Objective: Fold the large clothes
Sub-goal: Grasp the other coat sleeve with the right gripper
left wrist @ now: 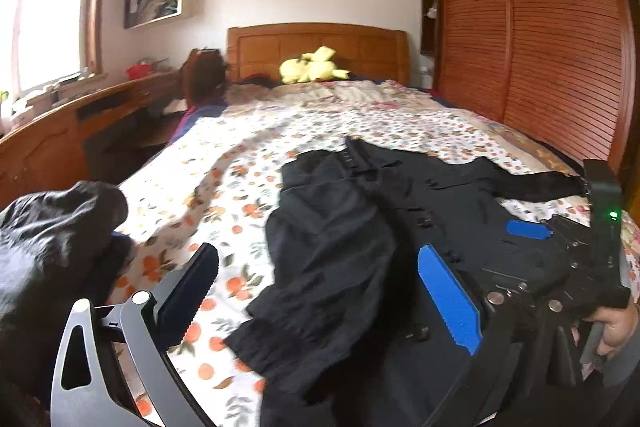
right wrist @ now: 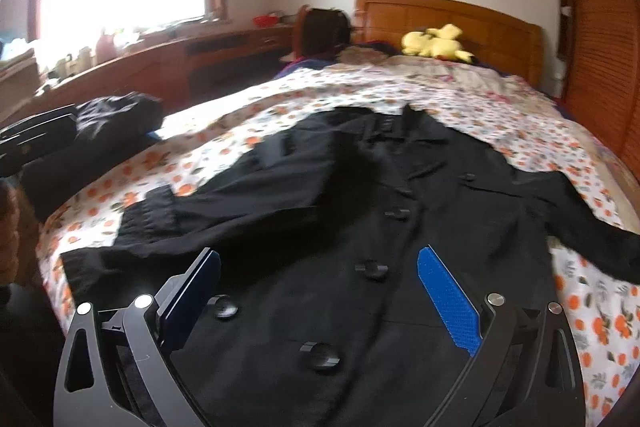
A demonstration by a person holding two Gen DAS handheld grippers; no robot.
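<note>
Two grippers — left gripper [left wrist: 316, 291] and right gripper [right wrist: 318, 291] — jaws apart, empty; black coat [right wrist: 360, 195] flat: you'd best pinch the 9 o'clock sleeve [right wrist: 148, 215] first.

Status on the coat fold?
Done: the black coat lies spread flat, buttons up, on the floral bedspread; a dark bundle sits at the bed's left edge. In hand: nothing; left gripper and right gripper hover open above the coat. Left: every fold.
</note>
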